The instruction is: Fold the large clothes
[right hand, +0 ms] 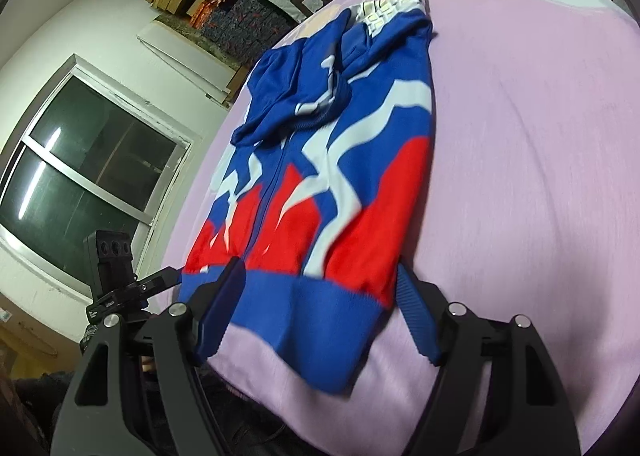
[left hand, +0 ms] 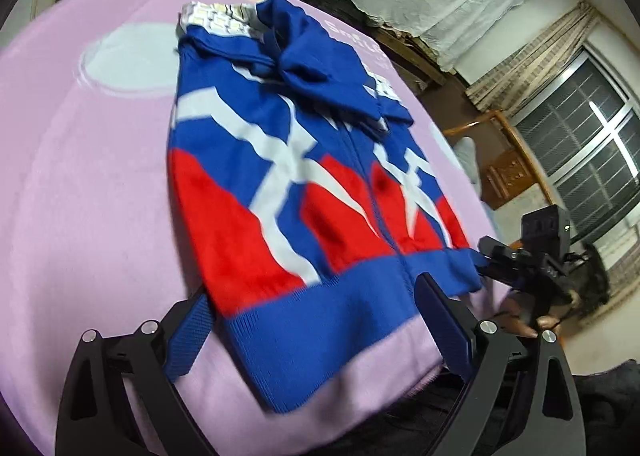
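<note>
Open right tongs (right hand: pixel 320 316) straddle the blue hem of the sweater (right hand: pixel 332 160) on pink sheet (right hand: pixel 520 176).

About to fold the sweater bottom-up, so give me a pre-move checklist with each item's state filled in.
1. Left gripper open: ok, jaws spread wide around the hem.
2. Right gripper open: ok, also spread at the hem.
3. Hem actually gripped: not ok, neither gripper has closed on it.
4. Sleeves folded in: ok, they lie bunched over the sweater's chest.
5. Sweater flat on the sheet: ok, though the near hem hangs over the edge.
6. Fingers under the fabric: cannot tell.
</note>
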`<action>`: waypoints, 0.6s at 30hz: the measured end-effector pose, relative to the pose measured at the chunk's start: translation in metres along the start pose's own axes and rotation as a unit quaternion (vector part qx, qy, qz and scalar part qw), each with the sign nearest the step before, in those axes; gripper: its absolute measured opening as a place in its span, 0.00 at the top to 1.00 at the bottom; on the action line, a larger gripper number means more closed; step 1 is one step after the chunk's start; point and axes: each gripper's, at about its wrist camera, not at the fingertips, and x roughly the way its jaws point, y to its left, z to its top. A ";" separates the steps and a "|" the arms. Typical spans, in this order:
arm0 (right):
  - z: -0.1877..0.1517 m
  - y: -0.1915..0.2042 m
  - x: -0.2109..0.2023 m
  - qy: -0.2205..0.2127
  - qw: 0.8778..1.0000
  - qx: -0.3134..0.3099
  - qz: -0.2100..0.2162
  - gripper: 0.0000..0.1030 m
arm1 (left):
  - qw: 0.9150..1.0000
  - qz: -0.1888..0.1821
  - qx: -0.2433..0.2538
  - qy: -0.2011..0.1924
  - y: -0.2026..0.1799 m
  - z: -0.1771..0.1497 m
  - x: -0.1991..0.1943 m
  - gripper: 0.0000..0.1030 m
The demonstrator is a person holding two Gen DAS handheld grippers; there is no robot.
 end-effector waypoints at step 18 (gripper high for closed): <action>-0.006 -0.005 0.006 -0.009 1.000 -0.017 -0.020 0.75 | 0.997 0.068 0.039 -0.016 -0.006 0.004 0.012 0.71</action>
